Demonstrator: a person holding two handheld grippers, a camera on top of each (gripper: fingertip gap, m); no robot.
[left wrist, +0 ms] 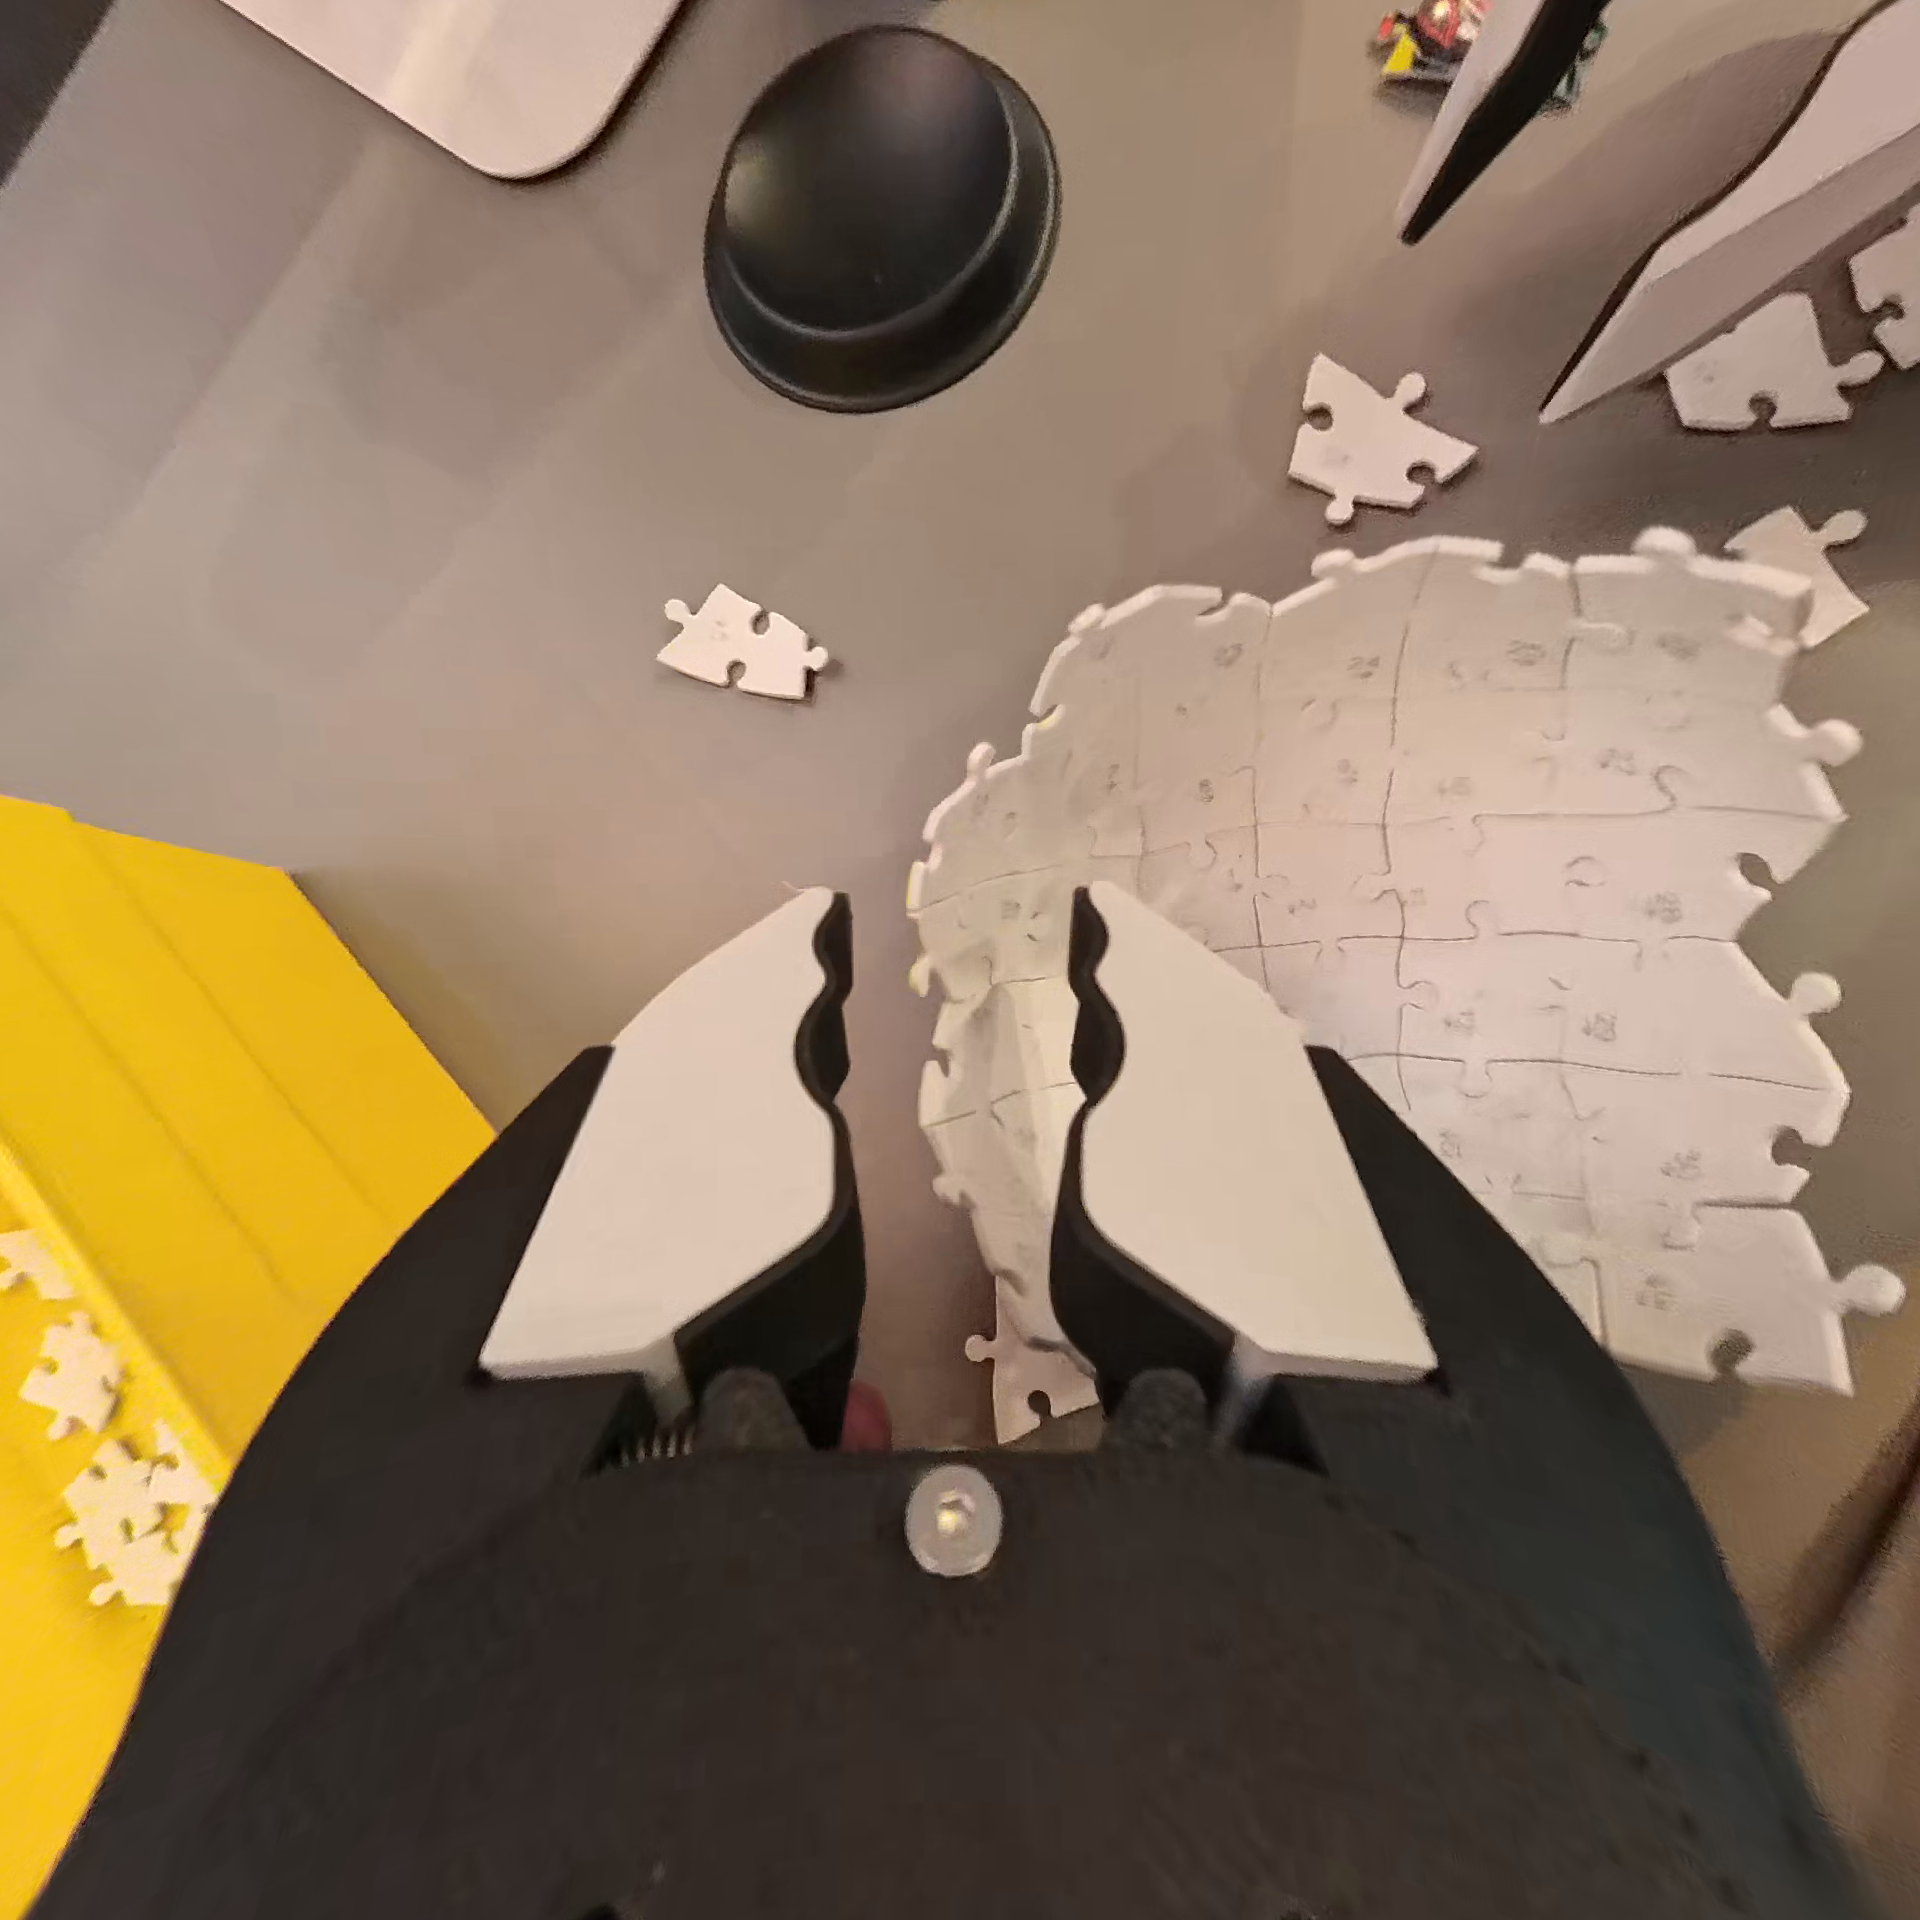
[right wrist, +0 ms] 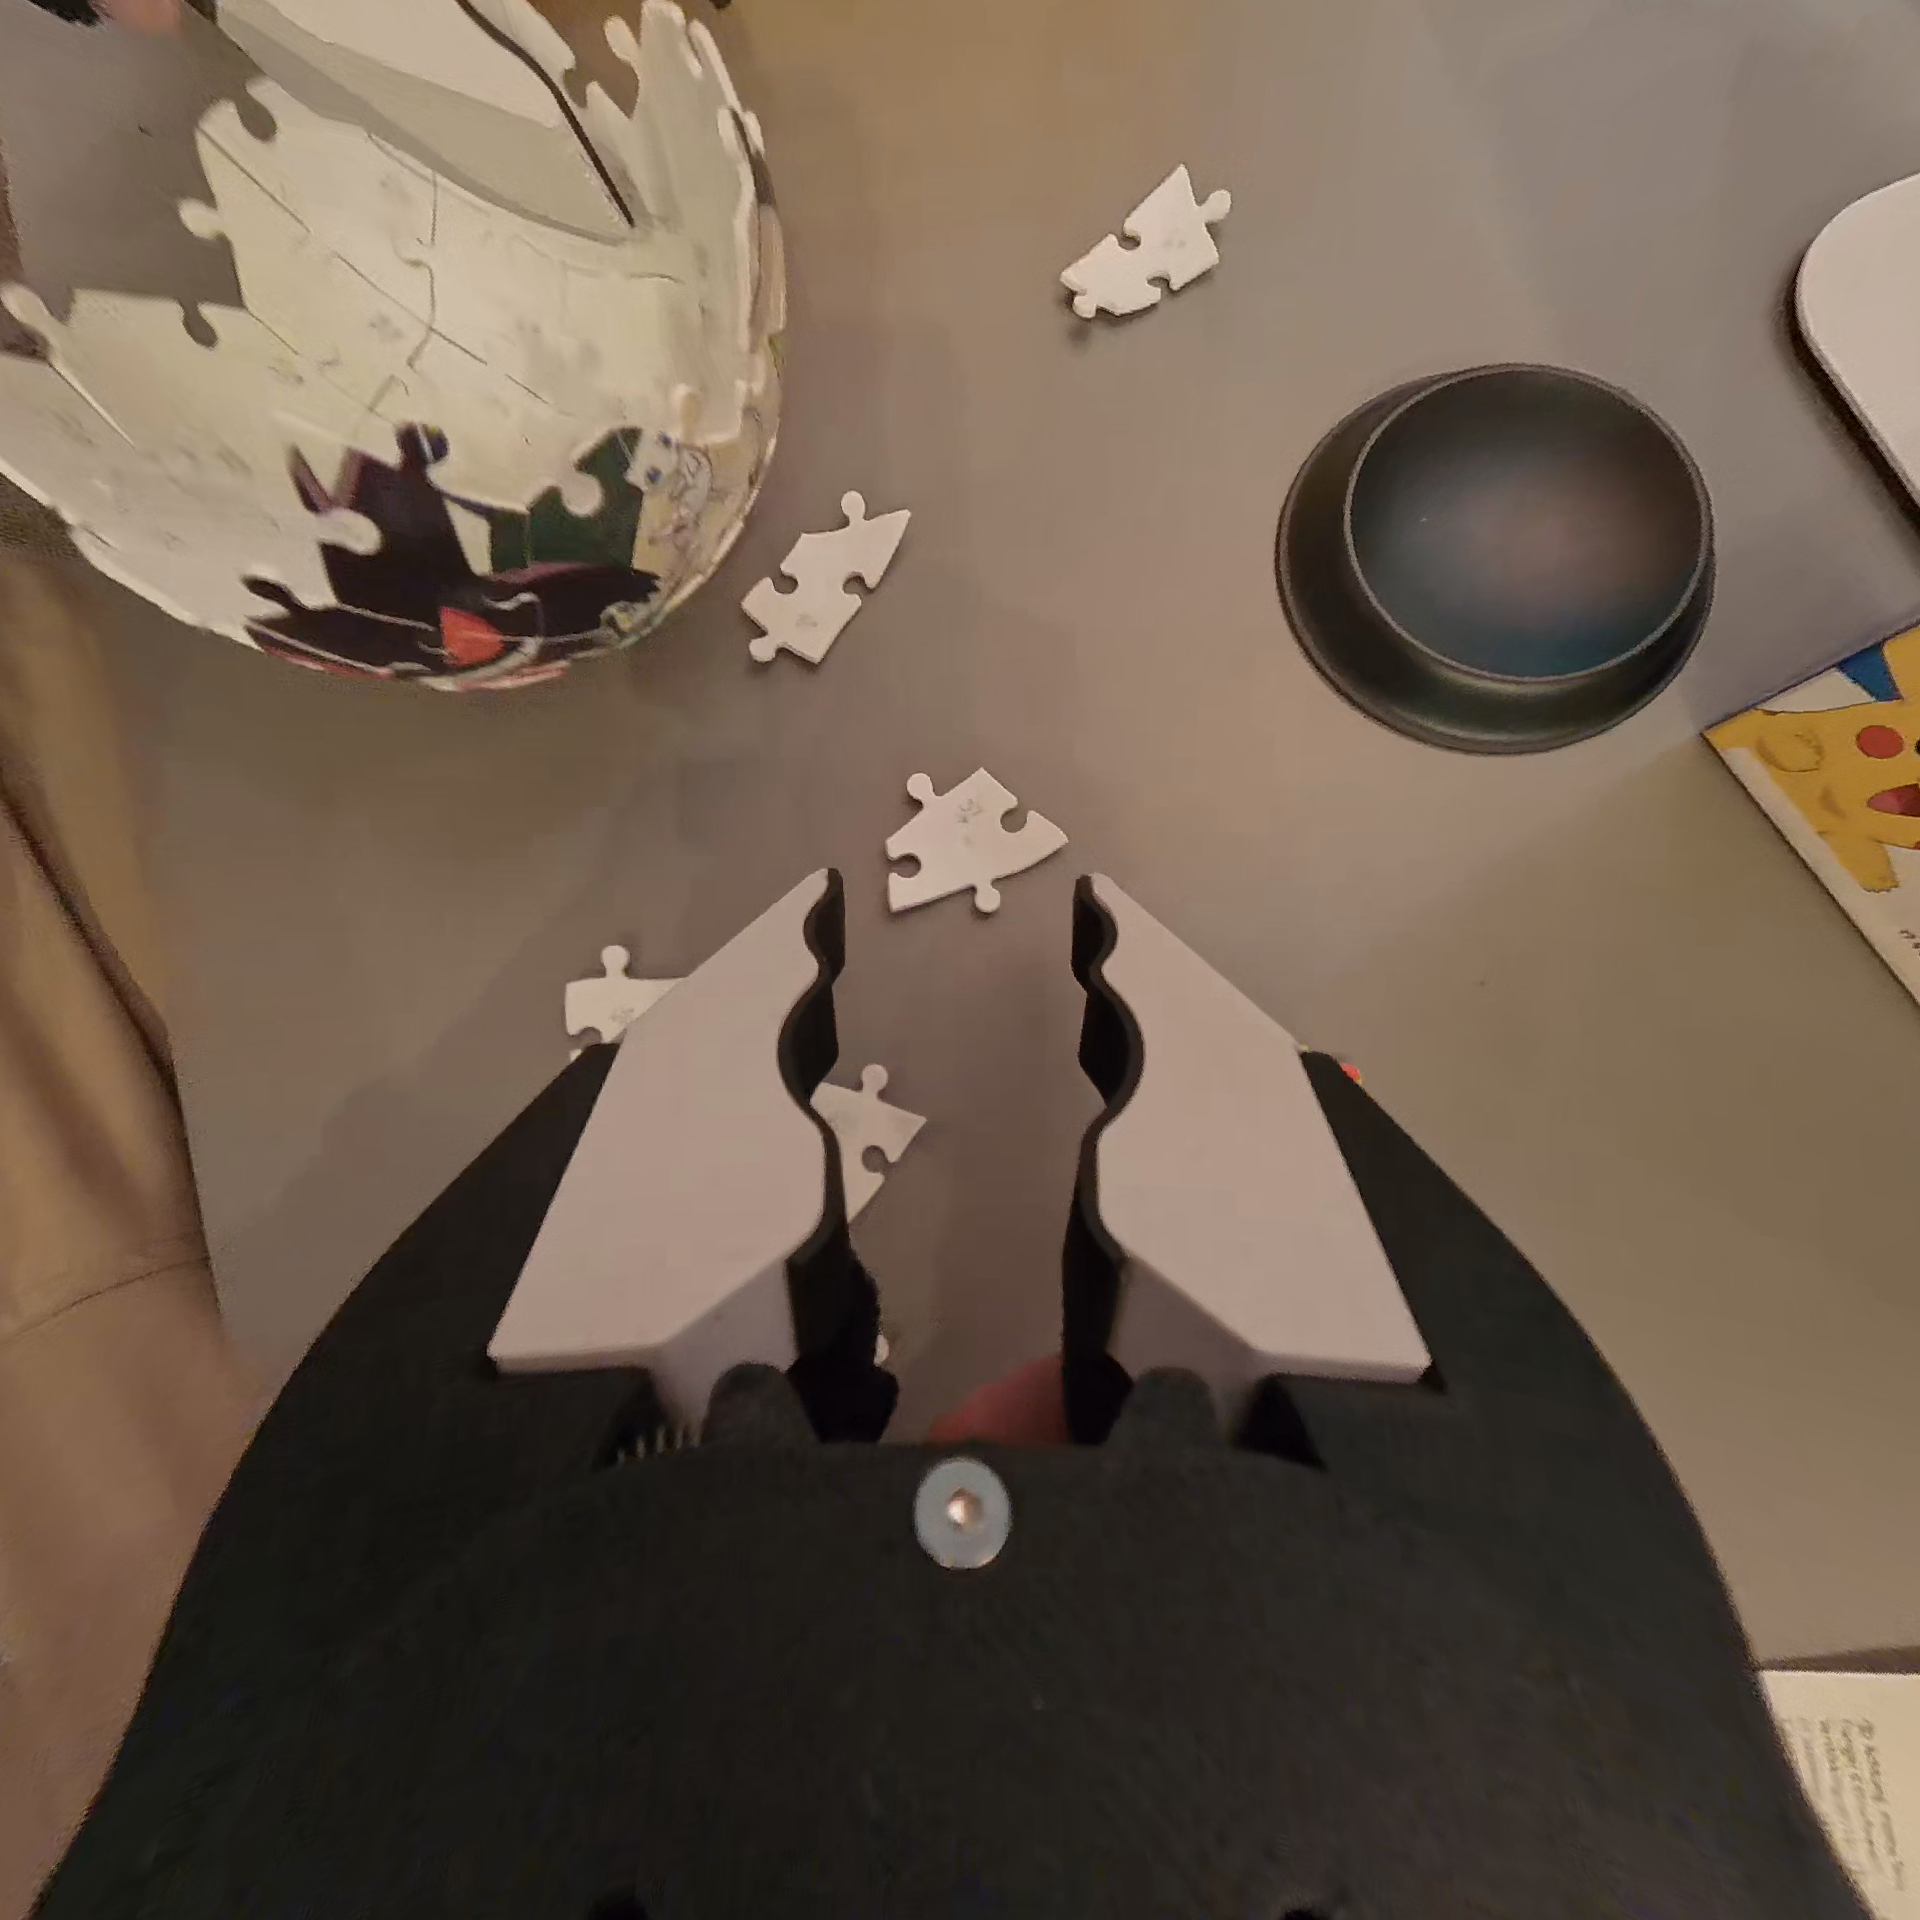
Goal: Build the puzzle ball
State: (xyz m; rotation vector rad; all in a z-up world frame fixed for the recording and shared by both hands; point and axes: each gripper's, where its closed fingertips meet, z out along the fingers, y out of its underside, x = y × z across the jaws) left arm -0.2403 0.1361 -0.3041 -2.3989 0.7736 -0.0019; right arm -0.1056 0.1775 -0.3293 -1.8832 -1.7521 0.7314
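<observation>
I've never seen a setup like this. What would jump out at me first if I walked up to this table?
Probably the half-built puzzle ball, a curved white shell open at the top, with a colourful printed outside showing low down, sitting on the grey table. Loose white pieces lie around it, one just ahead of the open right gripper. A black round stand sits apart to the side, and the left gripper, also open, hovers by the shell's edge.

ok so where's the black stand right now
In the right wrist view the black stand sits upside down on the grey table, right of the half-built puzzle ball, beyond the open right tongs.
</observation>
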